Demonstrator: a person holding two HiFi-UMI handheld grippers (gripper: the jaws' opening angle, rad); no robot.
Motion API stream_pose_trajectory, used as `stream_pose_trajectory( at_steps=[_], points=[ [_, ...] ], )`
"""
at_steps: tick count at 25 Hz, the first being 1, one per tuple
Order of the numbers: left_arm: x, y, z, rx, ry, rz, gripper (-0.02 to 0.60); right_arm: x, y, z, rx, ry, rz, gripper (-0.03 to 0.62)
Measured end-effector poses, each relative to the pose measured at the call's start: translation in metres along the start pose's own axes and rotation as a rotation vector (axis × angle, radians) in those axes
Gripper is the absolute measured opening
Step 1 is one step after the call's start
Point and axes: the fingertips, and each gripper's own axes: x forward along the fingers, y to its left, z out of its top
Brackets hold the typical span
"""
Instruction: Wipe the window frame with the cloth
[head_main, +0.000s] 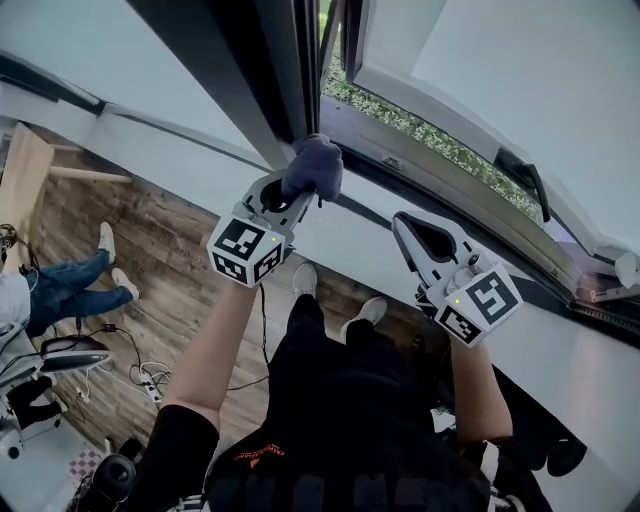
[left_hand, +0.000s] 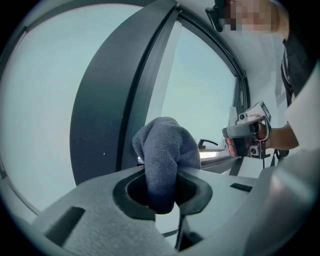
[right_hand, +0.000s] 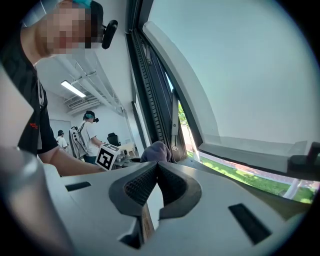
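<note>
A grey-blue cloth is bunched in my left gripper, which is shut on it and presses it against the foot of the dark vertical window frame. In the left gripper view the cloth sticks up between the jaws in front of the dark frame post. My right gripper hangs to the right over the white sill, jaws shut on nothing. From the right gripper view the cloth shows beyond the closed jaws, by the frame.
The window sash stands tilted open with a black handle; grass shows through the gap. Below lie a wooden floor, cables and another person's legs. People stand in the room behind.
</note>
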Motion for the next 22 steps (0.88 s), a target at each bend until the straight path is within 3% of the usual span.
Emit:
stream_pose_trajectory(
  at_steps=[22],
  points=[
    [-0.012,-0.085,0.130,0.178,-0.142,-0.102,0.066,-0.059,-0.010,0.065,-0.093,-0.170,-0.080,0.003]
  ],
)
